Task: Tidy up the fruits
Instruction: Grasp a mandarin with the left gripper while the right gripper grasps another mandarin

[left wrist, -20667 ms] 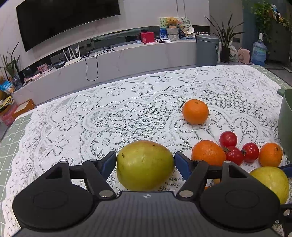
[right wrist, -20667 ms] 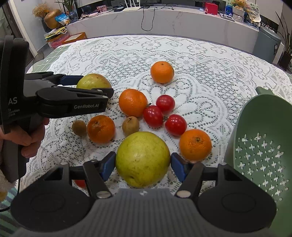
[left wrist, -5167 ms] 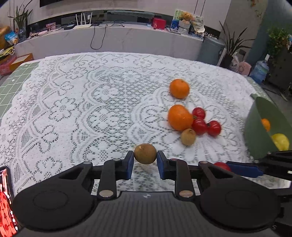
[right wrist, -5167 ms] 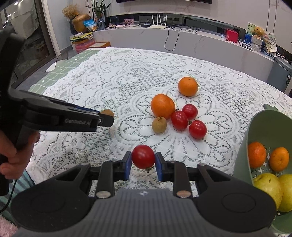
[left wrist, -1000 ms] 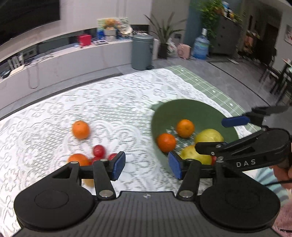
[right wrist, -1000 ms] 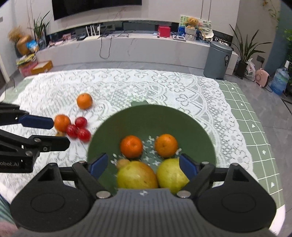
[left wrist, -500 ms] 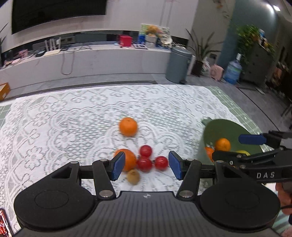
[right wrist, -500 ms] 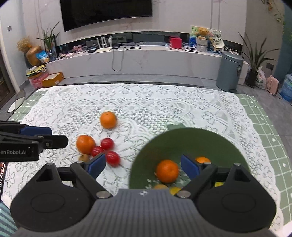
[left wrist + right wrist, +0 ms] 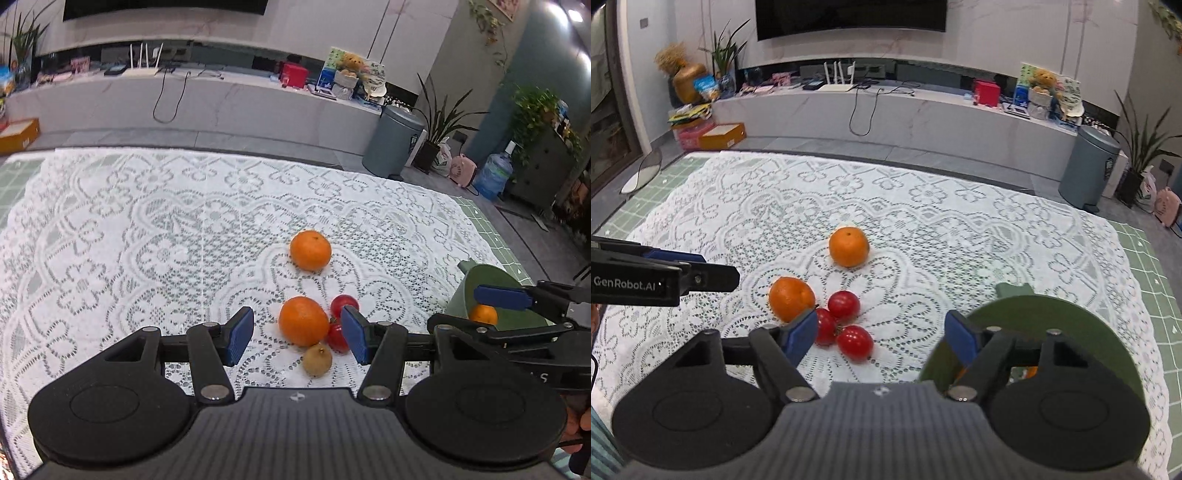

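Now both of your hand-held grippers are empty and aimed at the fruit cluster left of the bowl [image 9: 1034, 310]. The left hand-held gripper [image 9: 297, 334] is released, its jaws spread with nothing pressed between them; the near orange [image 9: 303, 320] and the brown fruit [image 9: 317, 359] show through the gap, lying on the surface [image 9: 147, 229] beyond the fingertips. The right hand-held gripper [image 9: 881, 338] is also released; its jaws have just been closing, with only air between them, and the front tomato [image 9: 855, 342] lies past the tips on the lace.

Relative to the bowl: three tomatoes sit in a touching clump to its left, the near orange touches that clump on the far side, and the far orange [image 9: 848, 246] lies apart, farther back and left. At least one orange [image 9: 483, 314] is already inside the bowl.

Risks from here:
- Crowding. The clustered fruits touch, so a jaw lowered into the pack may shove a neighbour and send round fruit rolling across the surface.
- Collision. Both grippers converge on one cluster; the left arm [image 9: 661, 278] could meet the right.
- Snagging. A tip pressed low may catch the lace.
- Crushing. A tomato squeezed hard may split.
- Rim strike. The right jaw stands near the bowl edge.
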